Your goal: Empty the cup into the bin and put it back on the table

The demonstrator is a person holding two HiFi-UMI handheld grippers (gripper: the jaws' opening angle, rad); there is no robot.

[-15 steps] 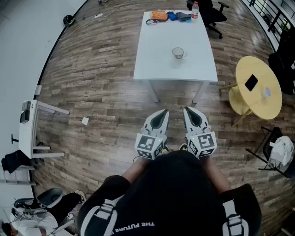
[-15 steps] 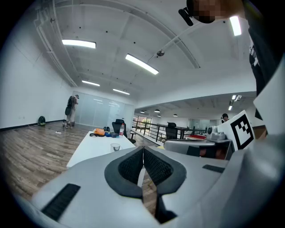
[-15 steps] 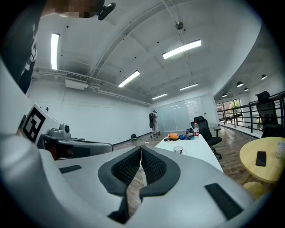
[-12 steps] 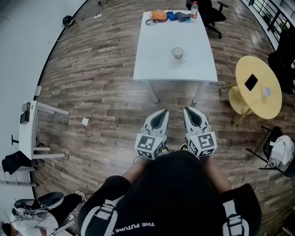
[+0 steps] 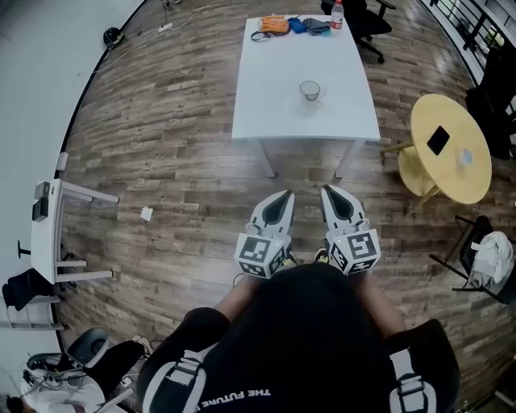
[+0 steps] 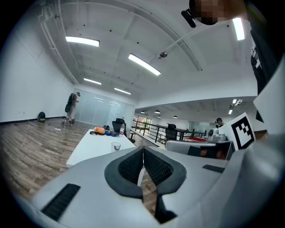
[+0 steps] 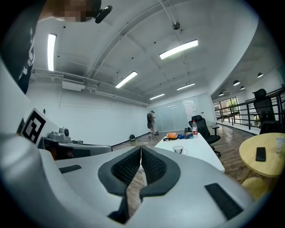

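A clear glass cup (image 5: 310, 90) with a handle stands near the middle of the white table (image 5: 274, 105), well ahead of me. It also shows small in the left gripper view as the cup (image 6: 116, 146) and in the right gripper view as the cup (image 7: 178, 149). My left gripper (image 5: 287, 195) and right gripper (image 5: 326, 191) are held side by side close to my body, over the wooden floor short of the table. Both are shut with nothing between the jaws. No bin is in view.
At the table's far end lie an orange object (image 5: 276, 25), blue items and a water bottle (image 5: 337, 14), with a black office chair (image 5: 367, 20) behind. A round yellow table (image 5: 451, 149) with a phone stands right. A white desk (image 5: 48, 234) stands left. A person stands far off (image 7: 151, 122).
The head view has shifted slightly, so the table and cup sit a little higher in the picture. Both grippers stay in the same place, still shut.
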